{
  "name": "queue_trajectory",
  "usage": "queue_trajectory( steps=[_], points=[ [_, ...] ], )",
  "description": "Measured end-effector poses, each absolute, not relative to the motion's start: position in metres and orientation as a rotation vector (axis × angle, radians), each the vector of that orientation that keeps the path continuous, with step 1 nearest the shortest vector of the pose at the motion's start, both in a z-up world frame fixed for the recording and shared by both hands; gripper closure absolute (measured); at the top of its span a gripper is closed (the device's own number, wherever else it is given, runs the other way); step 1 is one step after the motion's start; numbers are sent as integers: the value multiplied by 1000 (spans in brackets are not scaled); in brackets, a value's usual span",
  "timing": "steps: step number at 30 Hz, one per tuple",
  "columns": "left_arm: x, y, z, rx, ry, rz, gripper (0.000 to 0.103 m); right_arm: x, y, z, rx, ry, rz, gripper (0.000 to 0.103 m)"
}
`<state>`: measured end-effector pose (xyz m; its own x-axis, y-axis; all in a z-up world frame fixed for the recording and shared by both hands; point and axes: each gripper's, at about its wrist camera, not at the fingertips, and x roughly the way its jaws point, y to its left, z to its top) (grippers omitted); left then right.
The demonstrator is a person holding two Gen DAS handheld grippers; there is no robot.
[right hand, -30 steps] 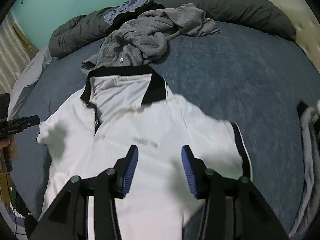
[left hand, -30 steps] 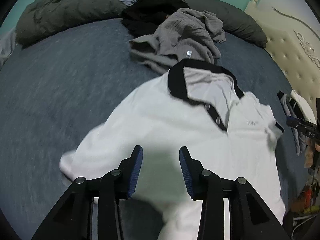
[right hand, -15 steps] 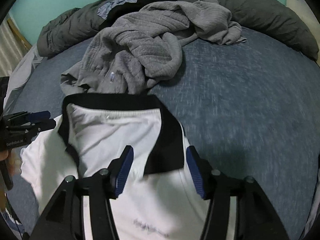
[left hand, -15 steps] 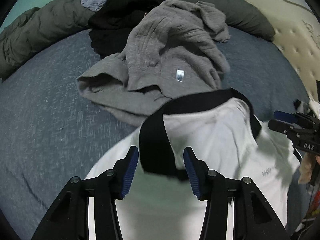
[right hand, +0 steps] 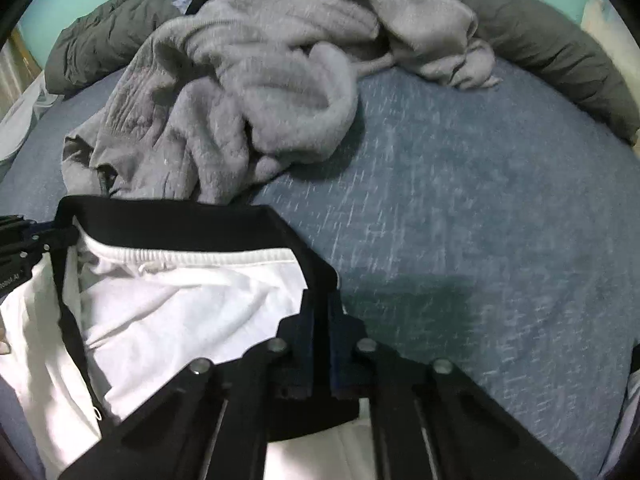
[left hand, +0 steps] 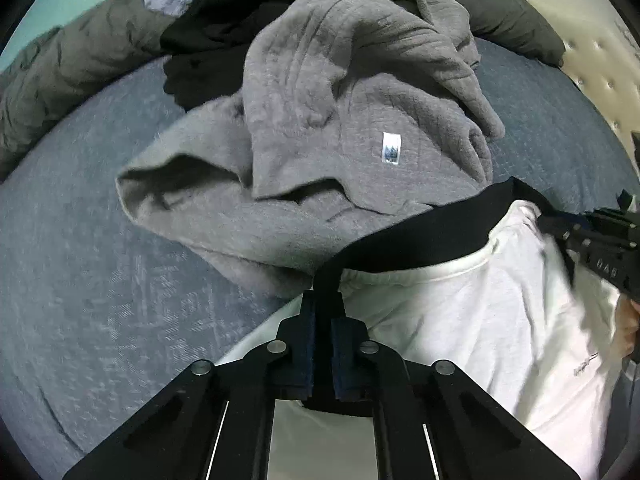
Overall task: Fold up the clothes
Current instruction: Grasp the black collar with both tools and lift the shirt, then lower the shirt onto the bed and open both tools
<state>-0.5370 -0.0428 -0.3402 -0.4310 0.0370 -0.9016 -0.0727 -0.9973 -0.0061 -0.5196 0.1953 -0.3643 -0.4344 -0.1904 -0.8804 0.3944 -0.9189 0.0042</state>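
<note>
Left wrist: left tongs [left hand: 322,312] and right tongs [right hand: 319,308] each pinch the polo collar [left hand: 420,236].

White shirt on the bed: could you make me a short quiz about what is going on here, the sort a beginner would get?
1. True or false: both the left hand-held gripper and the right hand-held gripper are shut on the black collar of the white polo shirt.
2. Which garment lies just beyond the collar? A) grey sweater B) red towel C) yellow jacket
3. Fill in: the bed sheet is ____ in colour.

Key: 1 true; 2 A; 3 blue.
</note>
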Motion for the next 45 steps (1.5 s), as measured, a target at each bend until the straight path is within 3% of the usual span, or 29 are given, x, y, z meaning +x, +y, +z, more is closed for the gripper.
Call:
queue_trajectory(
  steps=[15, 25, 29, 30, 31, 32, 33, 34, 35, 37, 45],
  points=[
    [-593, -71, -253, -1495, -31, 2740, 97, -571, 189, -264, 1195, 312, -2592, 99],
    [-611, -65, -295, -1586, 7, 2702, 97, -596, 183, -316, 1335, 323, -2525, 99],
    [-610, -65, -317, -1612, -18, 2669, 95, -601, 182, -340, 1421, 242, -2427, 97],
    [-609, -65, -319, -1604, -30, 2670, 93, -600, 182, -342, 1418, 224, -2421, 96],
    [-609, -66, -320, -1596, -38, 2671, 88, -599, 183, -340, 1393, 216, -2427, 89],
    [-607, -66, -318, -1585, -36, 2677, 72, -596, 184, -337, 1358, 196, -2426, 76],
    [-605, -65, -316, -1570, -30, 2683, 63, -594, 187, -332, 1340, 159, -2409, 68],
    [-603, -65, -313, -1553, -27, 2687, 55, -592, 190, -328, 1322, 124, -2391, 48],
    [-600, -65, -309, -1535, -30, 2690, 52, -590, 191, -325, 1310, 110, -2383, 41],
    [-592, -68, -298, -1497, -60, 2698, 38, -583, 197, -313, 1275, 70, -2379, 41],
    [-524, -117, -265, -1391, -164, 2722, 35, -548, 279, -286, 1216, -143, -2445, 41]
  ],
)
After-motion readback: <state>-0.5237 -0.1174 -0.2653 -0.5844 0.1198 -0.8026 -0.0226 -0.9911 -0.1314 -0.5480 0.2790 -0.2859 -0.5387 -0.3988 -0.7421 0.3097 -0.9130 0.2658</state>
